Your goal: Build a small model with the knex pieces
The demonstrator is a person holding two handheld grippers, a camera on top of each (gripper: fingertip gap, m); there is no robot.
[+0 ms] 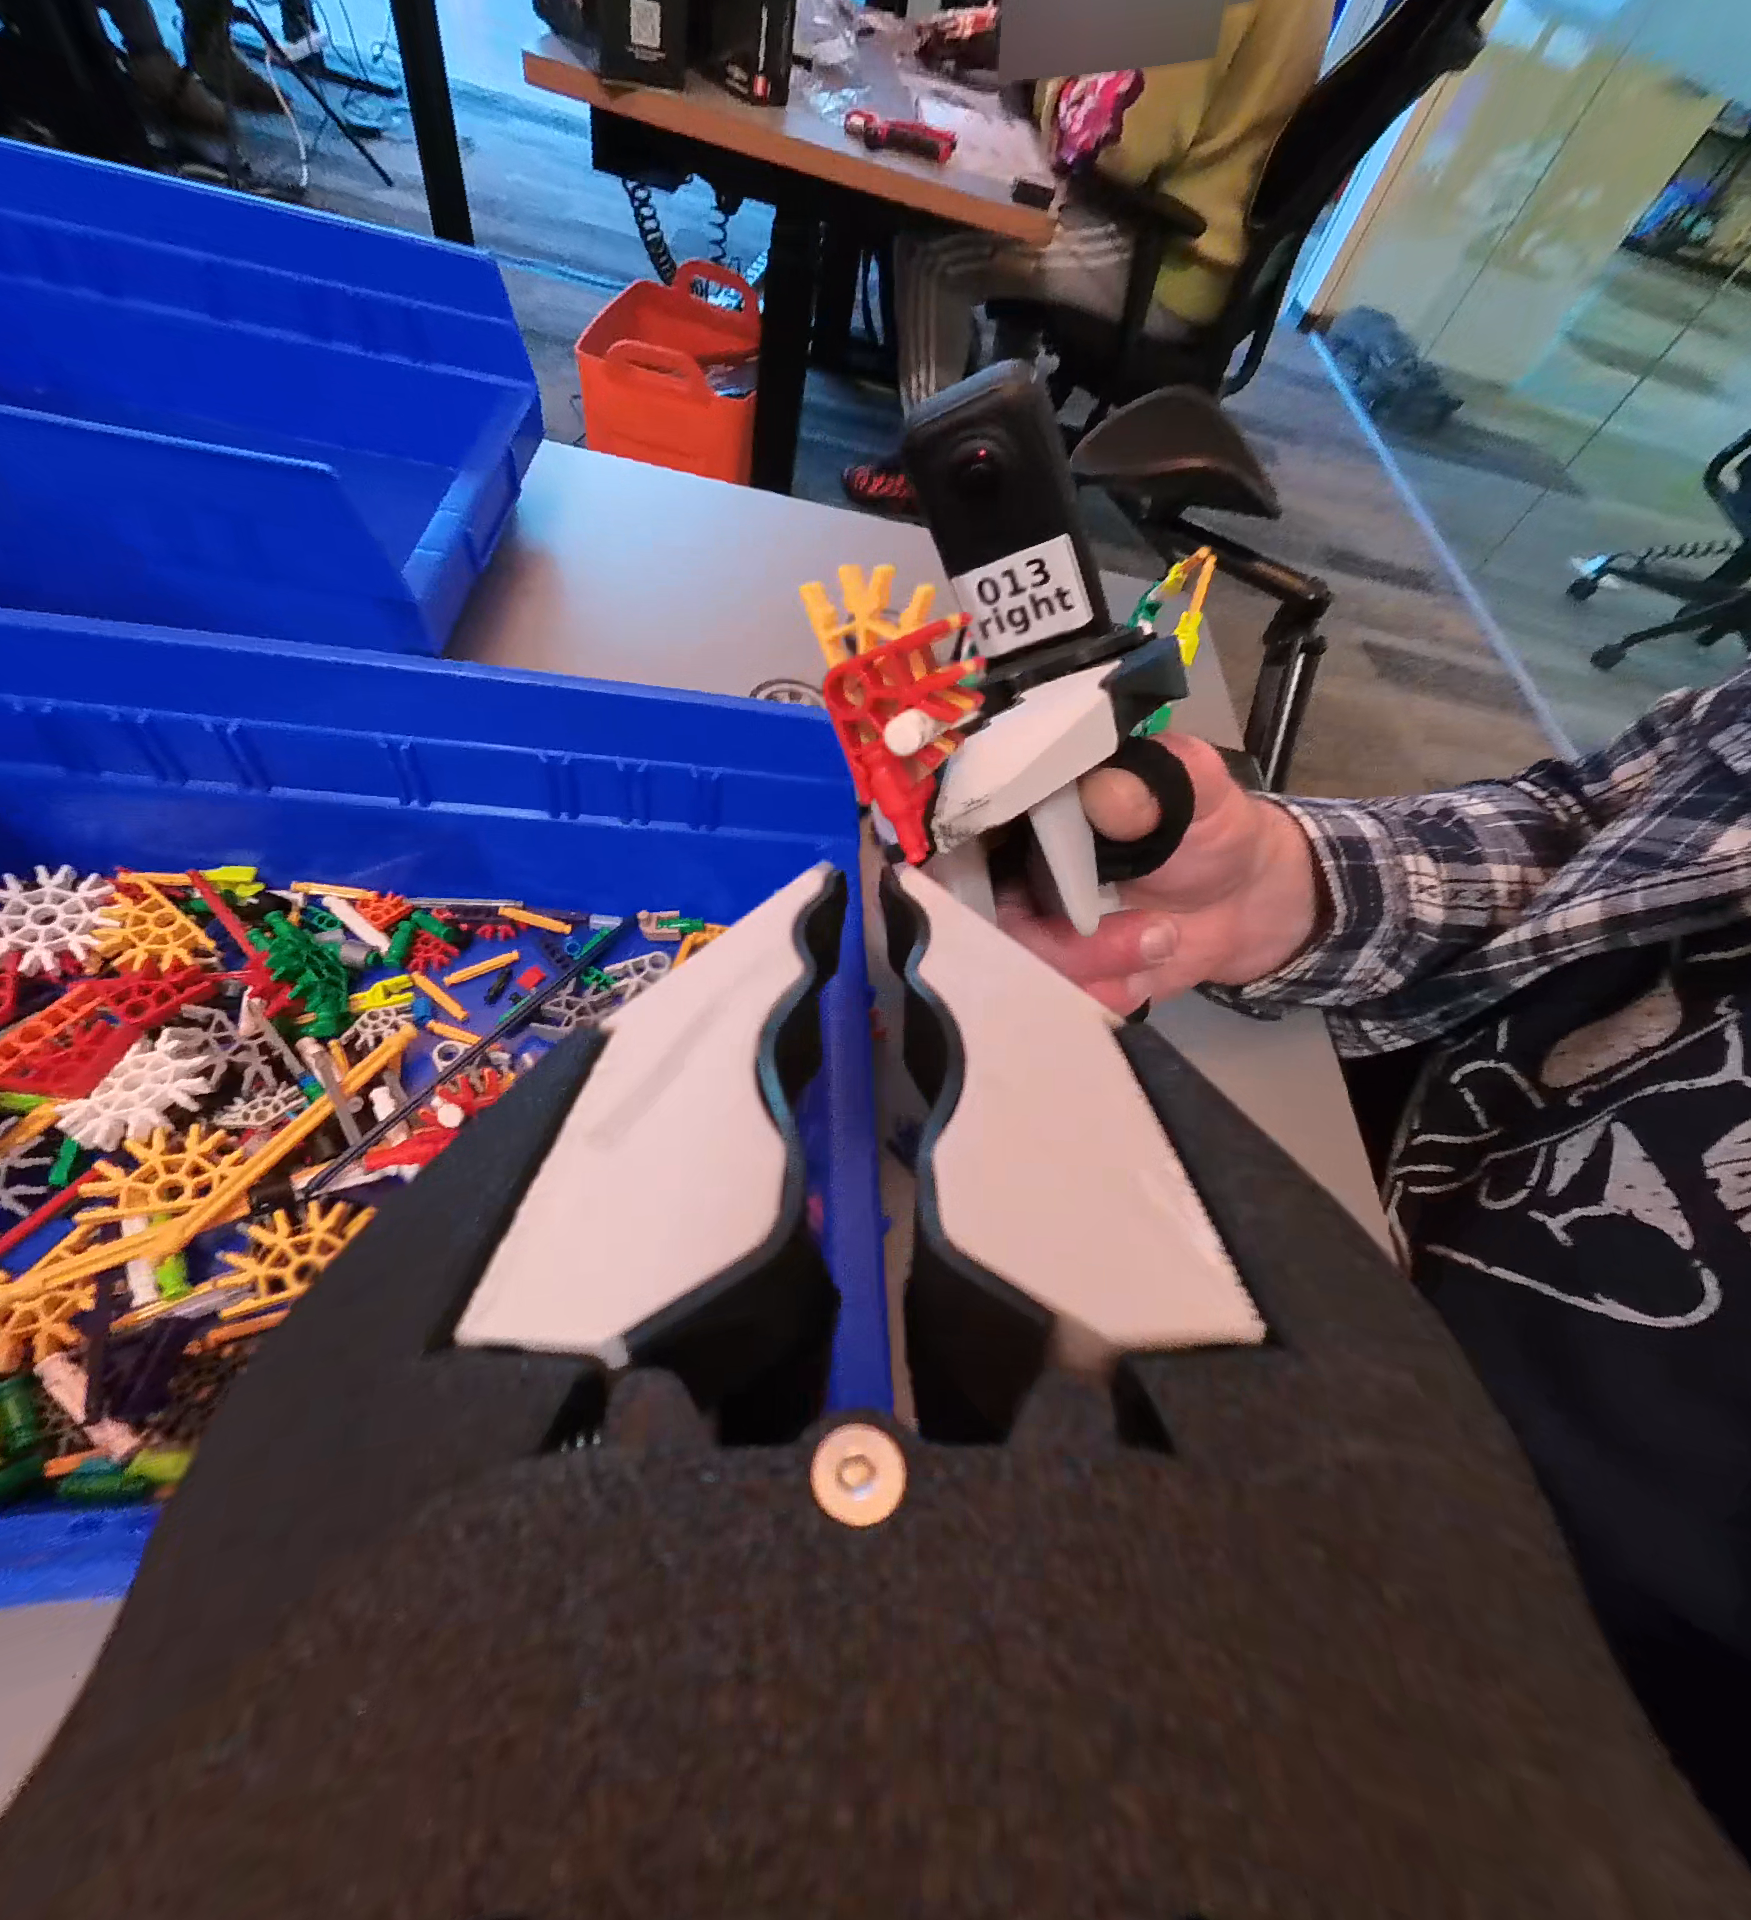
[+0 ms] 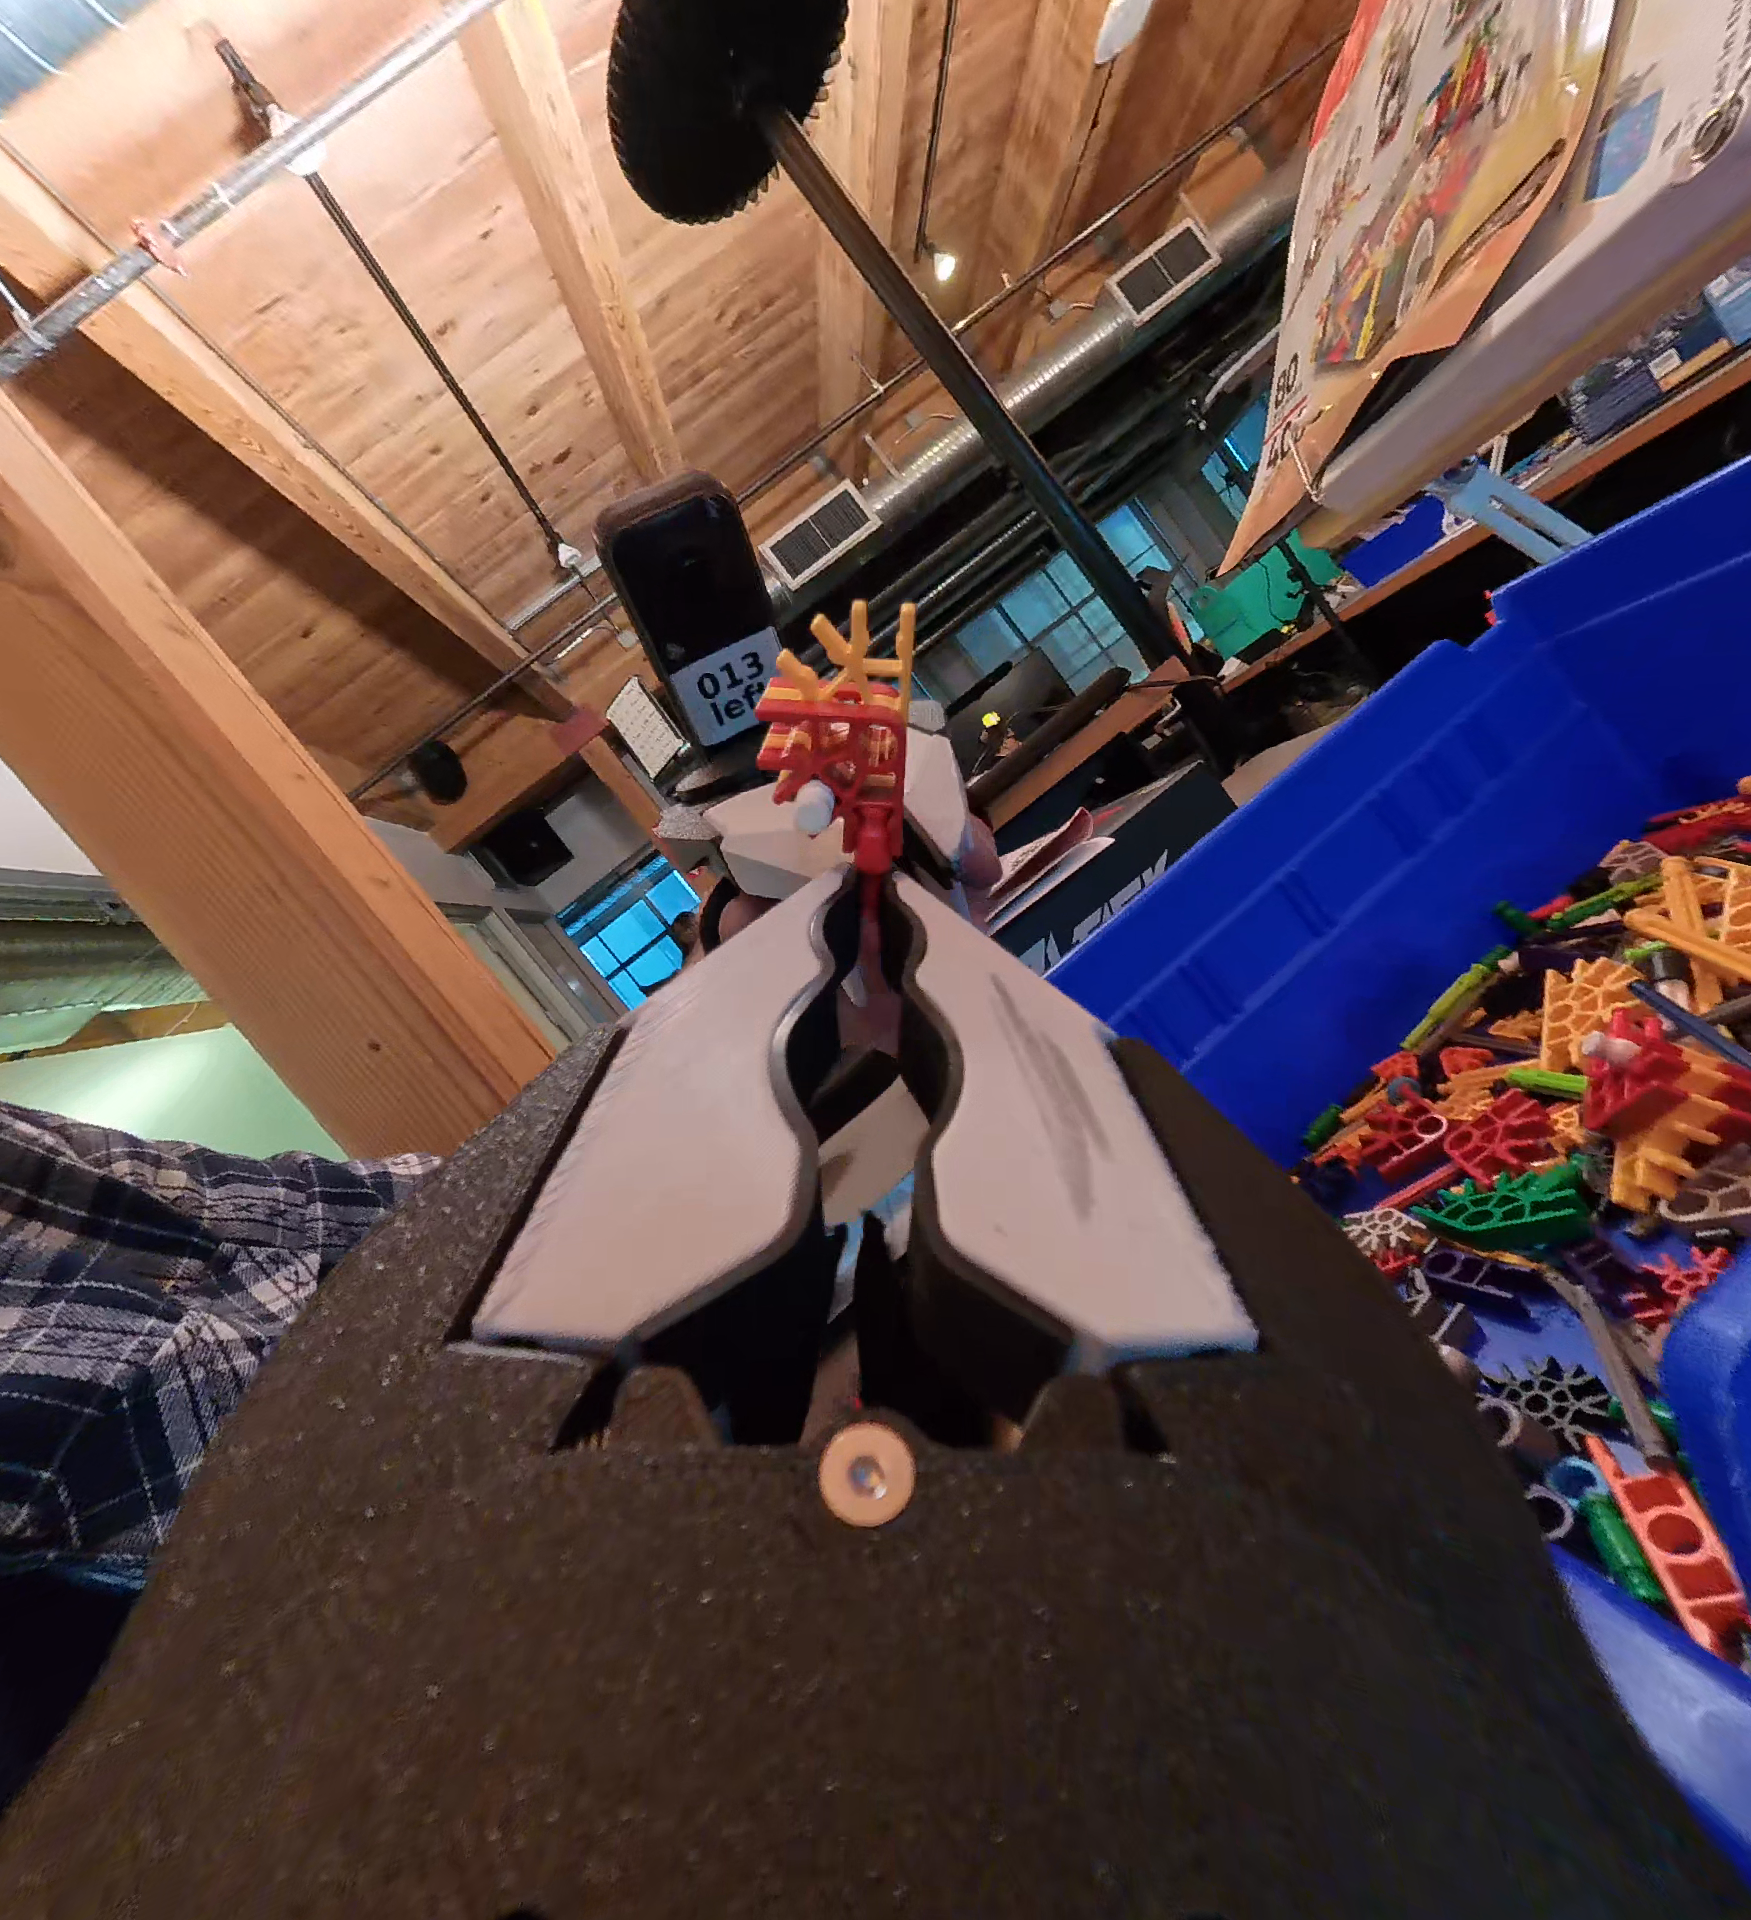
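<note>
So the right tongs (image 2: pixel 866 883) are pinched nearly shut on the red stem of a small toy build (image 2: pixel 843 732), a red connector piece with a yellow fan-shaped piece behind it and a white rod end poking out at its 8 o'clock. In the right wrist view the build stands at 12 o'clock from the tips, tilted up toward the wooden ceiling beams. The left tongs (image 1: pixel 863 883) show only a narrow gap at the tips, and nothing sits between them; they hover right over the rim of the blue bin (image 1: pixel 383 748). From the left wrist view the build (image 1: pixel 897 707) sits at about 12 o'clock, just beyond the left tips, with the person's hand (image 1: pixel 1177 883) wrapped around the right handle at 2 o'clock. A pile of loose construction pieces (image 1: pixel 175 1060) fills the bin at 9 o'clock. A grey surface (image 1: pixel 642 551) carries the bins.
</note>
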